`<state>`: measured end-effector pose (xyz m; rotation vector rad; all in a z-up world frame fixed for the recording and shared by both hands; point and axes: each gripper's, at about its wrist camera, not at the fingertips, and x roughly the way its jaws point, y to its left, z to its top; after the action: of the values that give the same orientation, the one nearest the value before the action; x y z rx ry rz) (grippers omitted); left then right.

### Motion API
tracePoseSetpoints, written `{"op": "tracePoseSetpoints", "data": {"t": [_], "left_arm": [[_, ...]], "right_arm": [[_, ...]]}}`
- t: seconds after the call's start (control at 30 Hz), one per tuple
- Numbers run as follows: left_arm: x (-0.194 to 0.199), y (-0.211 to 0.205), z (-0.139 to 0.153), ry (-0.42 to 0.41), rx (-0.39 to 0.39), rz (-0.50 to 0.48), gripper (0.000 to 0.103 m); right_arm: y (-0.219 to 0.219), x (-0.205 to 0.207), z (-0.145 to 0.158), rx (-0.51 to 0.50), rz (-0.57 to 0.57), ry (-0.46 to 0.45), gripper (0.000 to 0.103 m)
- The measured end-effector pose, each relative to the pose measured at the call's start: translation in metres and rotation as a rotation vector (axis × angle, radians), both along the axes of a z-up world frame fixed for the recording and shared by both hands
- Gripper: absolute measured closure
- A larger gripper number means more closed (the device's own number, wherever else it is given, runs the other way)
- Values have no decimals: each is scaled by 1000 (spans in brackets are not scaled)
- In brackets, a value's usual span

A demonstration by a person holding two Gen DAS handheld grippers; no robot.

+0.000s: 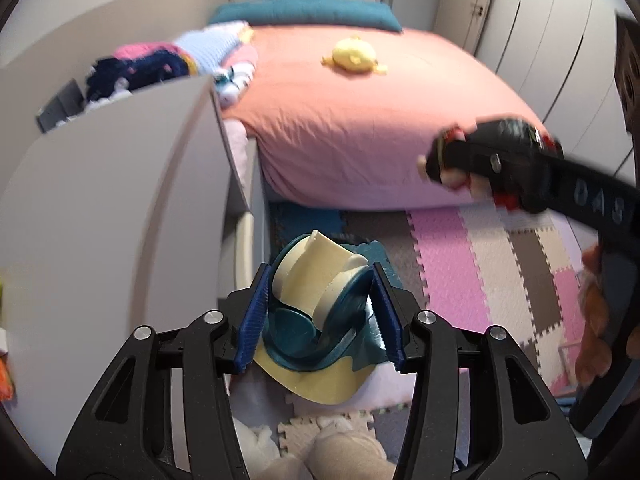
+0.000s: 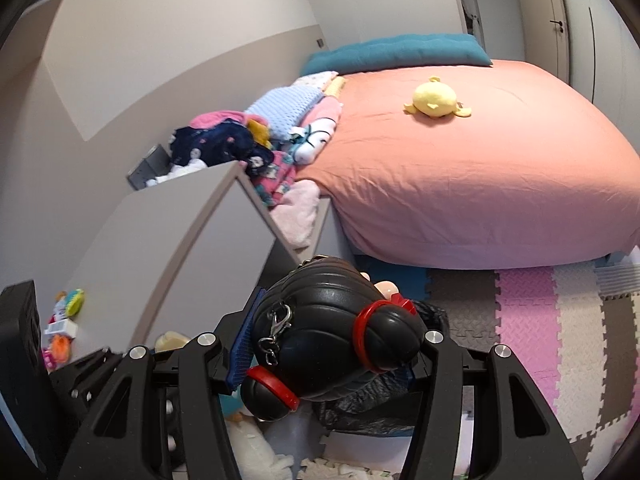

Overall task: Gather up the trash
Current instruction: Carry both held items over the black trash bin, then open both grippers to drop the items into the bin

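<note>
Left claw (image 1: 320, 316): blue pads bracket a teal-and-cream toy (image 1: 316, 304); the left pad touches its rim, while contact at the right pad cannot be confirmed, so grasped or released cannot be told. Right claw (image 2: 324, 344): clenched on a black quilted doll-shaped purse (image 2: 332, 332) with red bands and a metal clasp; in the left wrist view this purse (image 1: 492, 164) appears blurred at right, ahead of raised lettering reading "DAS" on the right tool's body.

Surroundings, left to right: grey cabinet panel (image 1: 120, 208), clothing pile (image 2: 256, 136) at the bed's left edge, bed (image 2: 460, 168) with coral sheet, yellow plush (image 2: 434, 100) near its centre, teal pillow (image 2: 396, 52) at its head. Pink, grey and cream foam floor mat (image 2: 540, 320) lies below the bed's near edge.
</note>
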<state>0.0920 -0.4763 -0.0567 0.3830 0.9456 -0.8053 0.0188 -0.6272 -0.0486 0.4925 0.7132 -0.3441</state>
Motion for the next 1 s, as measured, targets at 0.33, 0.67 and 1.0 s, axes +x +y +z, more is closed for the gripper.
{"op": "tracePoseSetpoints", "data": {"t": [0.33, 0.67, 1.0], "left_arm": [[2, 1, 8, -95, 30, 29, 6], [3, 17, 21, -116, 9, 47, 6], [7, 57, 36, -113, -33, 109, 6]], "right_arm": [[-23, 10, 17, -101, -96, -15, 5], [-16, 16, 21, -126, -111, -12, 3], [20, 28, 35, -143, -45, -28, 3]]}}
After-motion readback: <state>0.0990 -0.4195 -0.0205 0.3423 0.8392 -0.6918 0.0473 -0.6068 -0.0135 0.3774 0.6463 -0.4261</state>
